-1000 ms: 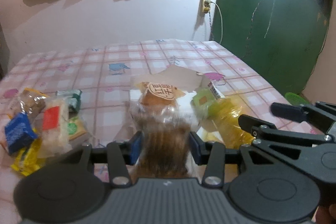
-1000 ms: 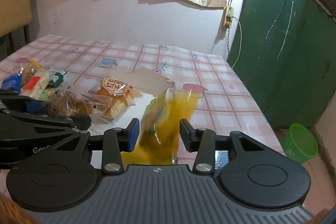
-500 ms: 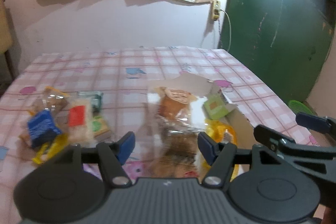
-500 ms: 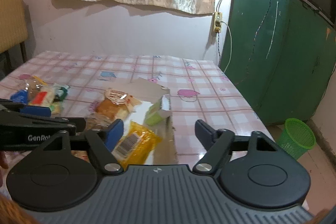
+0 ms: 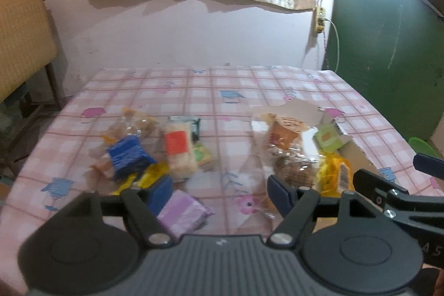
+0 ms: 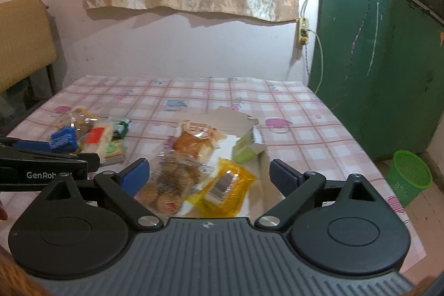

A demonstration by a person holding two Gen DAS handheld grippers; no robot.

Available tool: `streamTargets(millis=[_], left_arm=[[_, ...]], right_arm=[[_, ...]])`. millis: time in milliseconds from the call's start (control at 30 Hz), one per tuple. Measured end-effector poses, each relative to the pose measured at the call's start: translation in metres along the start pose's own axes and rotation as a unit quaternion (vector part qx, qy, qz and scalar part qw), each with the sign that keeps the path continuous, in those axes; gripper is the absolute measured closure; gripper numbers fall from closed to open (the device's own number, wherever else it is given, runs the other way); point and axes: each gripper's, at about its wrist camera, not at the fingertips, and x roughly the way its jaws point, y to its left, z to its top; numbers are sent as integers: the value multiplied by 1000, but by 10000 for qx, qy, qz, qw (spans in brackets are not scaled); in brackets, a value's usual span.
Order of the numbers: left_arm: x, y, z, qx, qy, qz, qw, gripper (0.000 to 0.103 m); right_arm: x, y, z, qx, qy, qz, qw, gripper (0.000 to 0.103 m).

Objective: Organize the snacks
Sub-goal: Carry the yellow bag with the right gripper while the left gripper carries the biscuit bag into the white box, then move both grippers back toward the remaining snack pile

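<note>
Low in both wrist views, the left gripper [image 5: 219, 186] and right gripper [image 6: 209, 169] have let go, fingers still spreading, nothing between them. Released a second ago, the brown cookie bag [image 6: 169, 182] and yellow packet [image 6: 222, 185] now lie in the cardboard box [image 6: 260, 154], so two snacks look sorted.

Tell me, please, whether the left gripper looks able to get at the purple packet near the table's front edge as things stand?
Probably yes. The left gripper is empty, its jaws opening, and the purple packet lies flat just below its left finger with nothing on top; the blue packet and the rest of that pile sit farther back.

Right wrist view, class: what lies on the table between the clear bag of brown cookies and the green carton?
The yellow packet lies between the cookie bag and green carton, seen in the right wrist view.
</note>
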Motion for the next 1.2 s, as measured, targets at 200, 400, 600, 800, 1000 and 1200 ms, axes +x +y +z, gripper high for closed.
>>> streamTargets(millis=[200,400,600,800,1000,1200], left_arm=[[-11,17,-4,-75,-26,139,9999,28],[-17,34,-7,-200,-37,279,9994,27],[-22,50,-11,-296,-25,391,9988,27],[-25,62,-15,-379,-32,468,9982,27],[-26,74,-20,-467,-19,509,9976,27],[-26,84,-25,-504,-6,559,9972,27]], right_arm=[[-3,17,1,-86,-15,157,9998,0],[-4,29,4,-172,-38,331,9993,0],[-3,42,4,-289,-28,474,9985,0],[-2,52,4,-424,6,614,9972,0],[-2,63,2,-561,36,751,9956,0],[0,71,0,-636,80,881,9940,0]])
